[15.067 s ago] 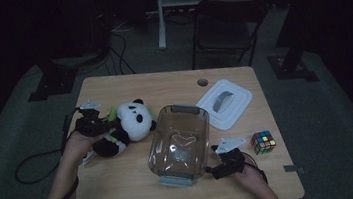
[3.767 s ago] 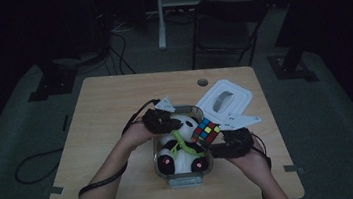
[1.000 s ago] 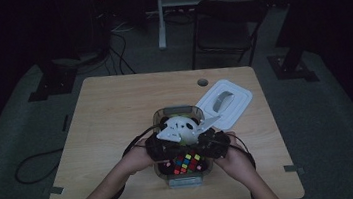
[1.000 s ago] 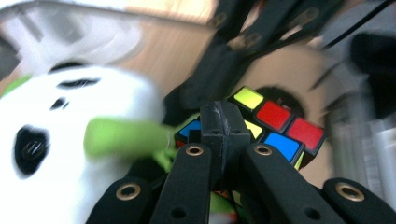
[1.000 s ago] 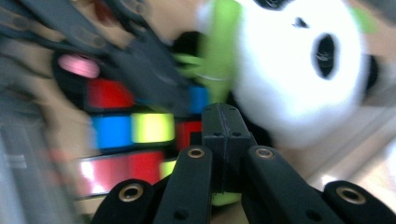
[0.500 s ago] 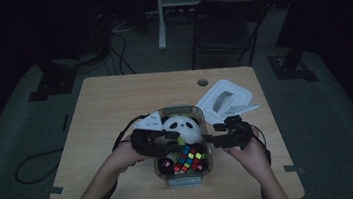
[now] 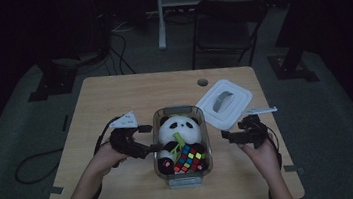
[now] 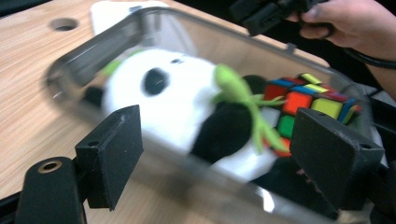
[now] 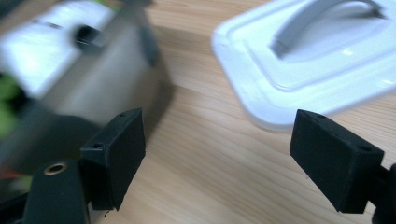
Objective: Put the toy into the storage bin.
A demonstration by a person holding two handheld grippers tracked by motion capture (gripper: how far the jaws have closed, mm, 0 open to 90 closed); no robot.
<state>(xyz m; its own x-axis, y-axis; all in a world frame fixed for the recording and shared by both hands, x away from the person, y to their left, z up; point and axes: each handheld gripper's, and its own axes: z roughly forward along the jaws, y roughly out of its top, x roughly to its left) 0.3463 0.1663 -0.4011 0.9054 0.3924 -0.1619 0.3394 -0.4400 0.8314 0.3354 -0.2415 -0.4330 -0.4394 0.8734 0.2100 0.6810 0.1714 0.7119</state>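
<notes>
Wooden table point(image 7: 114, 99), clear box point(image 7: 203, 126), white lid point(image 7: 225, 104)

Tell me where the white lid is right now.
In the high view, the white rectangular plastic lid lies flat on the table's right side, beside the clear plastic box, beyond the right gripper.

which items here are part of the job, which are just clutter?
Job: clear container; panda plush; puzzle cube; white lid; left gripper; right gripper, both with jaws open.
Lying about: chair; floor cables.
</notes>
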